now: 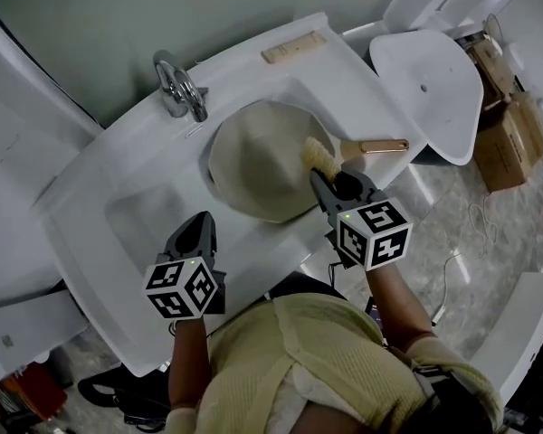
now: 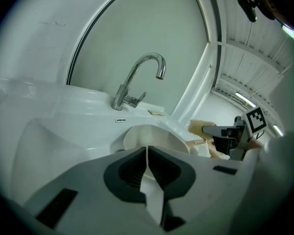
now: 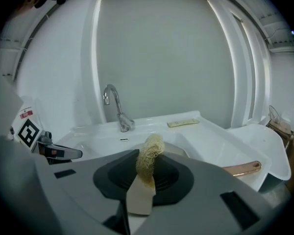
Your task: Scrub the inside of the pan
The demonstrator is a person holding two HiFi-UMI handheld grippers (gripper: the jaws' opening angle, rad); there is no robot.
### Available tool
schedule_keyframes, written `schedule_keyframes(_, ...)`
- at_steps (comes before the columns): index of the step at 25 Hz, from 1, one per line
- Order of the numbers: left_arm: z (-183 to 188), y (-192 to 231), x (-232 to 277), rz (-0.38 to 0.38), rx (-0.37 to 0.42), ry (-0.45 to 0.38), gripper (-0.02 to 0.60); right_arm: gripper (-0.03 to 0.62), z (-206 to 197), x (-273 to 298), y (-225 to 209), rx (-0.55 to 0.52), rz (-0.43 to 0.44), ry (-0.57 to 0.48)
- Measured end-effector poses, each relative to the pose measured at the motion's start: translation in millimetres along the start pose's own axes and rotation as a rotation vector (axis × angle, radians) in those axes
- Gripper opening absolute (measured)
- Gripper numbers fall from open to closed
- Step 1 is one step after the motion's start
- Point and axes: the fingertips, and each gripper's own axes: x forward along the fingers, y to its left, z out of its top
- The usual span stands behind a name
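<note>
Light is cool, flat and diffuse, coming from overhead, with a greenish-grey cast throughout. The ceiling strip lights (image 2: 242, 99) blow out to white in the left gripper view. Shadows are soft: a thin one runs along the rim of the pan (image 1: 258, 161) in the sink (image 1: 136, 215). There are small highlights on the chrome faucet (image 1: 179, 87).

Both gripper views show strong fisheye, bowed frame lines and black vignette at the corners. The near field is blurred: the left gripper (image 2: 146, 151), the right gripper (image 3: 148, 156) and the loofah scrubber (image 3: 152, 146) in its fingers.

The head view is sharp at centre, curved toward the edges and dim in the lower left corner.
</note>
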Motion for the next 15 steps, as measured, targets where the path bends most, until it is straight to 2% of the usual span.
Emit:
schedule_keyframes(9,-7.4,5.6,38.1,0.116,-0.029,0.039,0.063,0.083,6.3,41.1,-30.4,-0.012,0.079,0.031)
schedule_keyframes(15,-17.0,19.2,51.0,0.195,-0.09,0.043,0.063,0.083,5.9,69.3,-33.0,-0.026,0.122,0.067)
